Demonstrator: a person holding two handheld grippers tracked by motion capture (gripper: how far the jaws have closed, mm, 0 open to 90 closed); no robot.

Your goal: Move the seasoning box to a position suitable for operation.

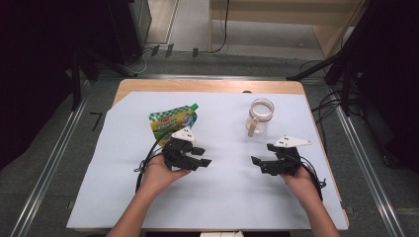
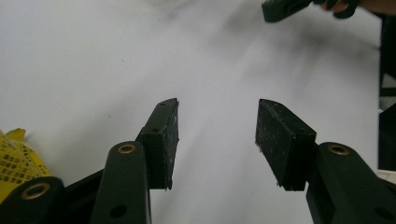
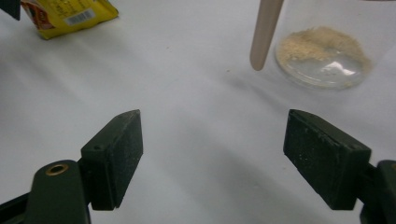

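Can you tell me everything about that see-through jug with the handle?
The jug looks like clear glass or plastic, with a pale beige handle running down its near side. It stands upright on the white sheet towards the far right of the table, beyond the right tongs. In the right gripper view, a thin layer of sandy, crumbly powder lies on its bottom. Nothing touches it except the sheet beneath; both tongs are apart from it.

Your yellow-and-green spout pouch [image 1: 173, 122] with its green cap lay flat on the white-covered bench [image 1: 217, 207], cap pointing away from you, your clear glass jar [image 1: 260, 116] stood upright well to its right, pale crumbs at its bottom, a wooden stick [image 1: 253, 127] leaning against it
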